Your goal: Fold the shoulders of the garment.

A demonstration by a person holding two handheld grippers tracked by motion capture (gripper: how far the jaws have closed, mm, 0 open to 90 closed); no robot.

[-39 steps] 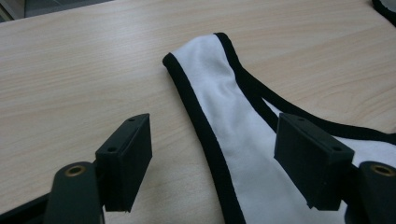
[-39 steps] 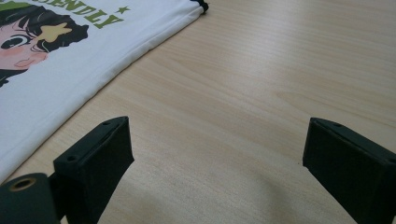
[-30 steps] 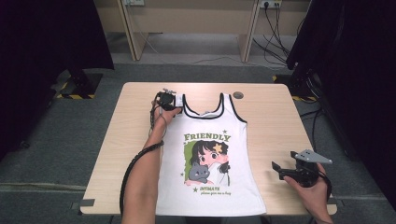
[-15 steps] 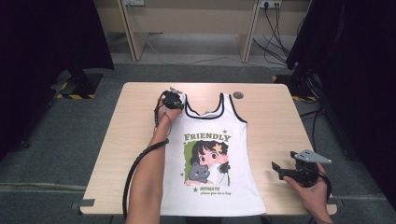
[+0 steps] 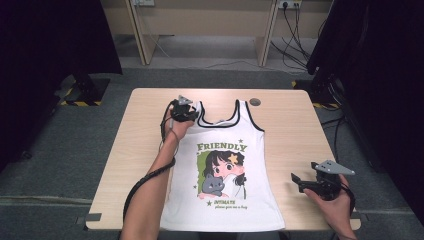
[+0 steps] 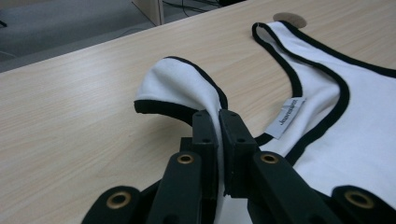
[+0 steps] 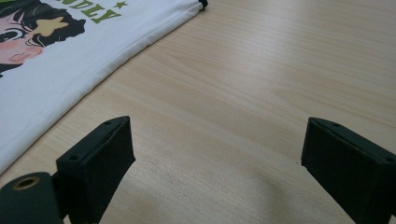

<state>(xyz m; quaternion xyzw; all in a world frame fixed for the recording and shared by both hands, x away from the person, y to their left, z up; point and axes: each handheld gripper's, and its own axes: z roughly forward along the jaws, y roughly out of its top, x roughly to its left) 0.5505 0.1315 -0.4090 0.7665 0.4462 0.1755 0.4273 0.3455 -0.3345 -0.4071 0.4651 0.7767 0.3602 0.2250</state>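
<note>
Top: white tank top (image 5: pixel 225 165) lies flat on the table (image 5: pixel 290 125).
Left fingers (image 6: pixel 219 140): clamped on its shoulder strap (image 6: pixel 180 86).
Right fingers (image 7: pixel 215 163): wide, empty.
Risk: thin pinch; strap may slip if I tug.

Bare tabletop (image 5: pixel 135 150) lies free along the left and right edges; the top (image 5: pixel 227 170) covers the middle, front to back.

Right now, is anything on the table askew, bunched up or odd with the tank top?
Only one strap is off: the left gripper has its jaws shut on the tank top's left shoulder strap, which arches up off the table. The rest lies flat and straight. The right gripper waits open beside the hem.
</note>
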